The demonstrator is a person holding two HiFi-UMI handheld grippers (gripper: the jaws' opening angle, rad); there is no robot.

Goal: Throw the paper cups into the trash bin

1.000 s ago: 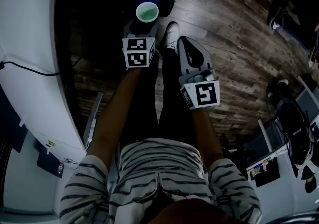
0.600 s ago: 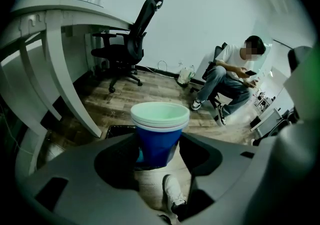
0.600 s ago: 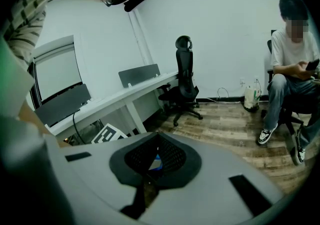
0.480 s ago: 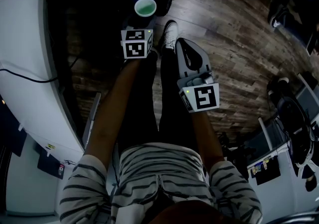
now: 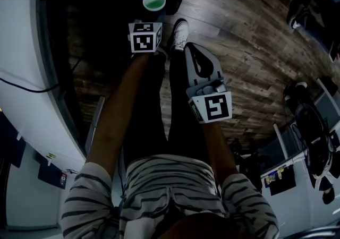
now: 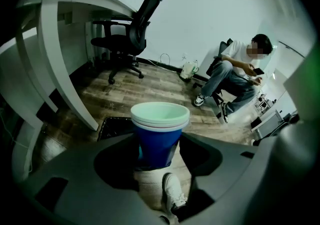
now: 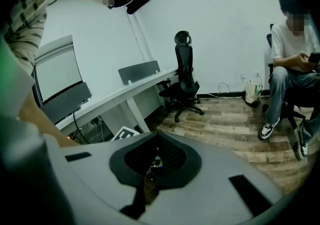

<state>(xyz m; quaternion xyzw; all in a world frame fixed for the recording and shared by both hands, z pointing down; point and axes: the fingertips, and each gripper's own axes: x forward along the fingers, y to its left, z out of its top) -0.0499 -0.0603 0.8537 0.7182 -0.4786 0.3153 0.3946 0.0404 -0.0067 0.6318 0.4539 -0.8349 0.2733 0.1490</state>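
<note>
Risk of a miss for the stacked blue paper cups: if released here, above the near edge of the black trash bin, likely to clip the rim and tumble onto the wooden floor, perhaps separating. Held upright in the left tongs, spread wide and pressing the cup wall. Beside the leg, right tongs clenched shut, empty.

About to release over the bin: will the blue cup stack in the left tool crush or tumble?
Probably light: the cup stack looks like empty nested paper. Likely dents if squeezed. Held upright over the bin, it may tip falling.
</note>
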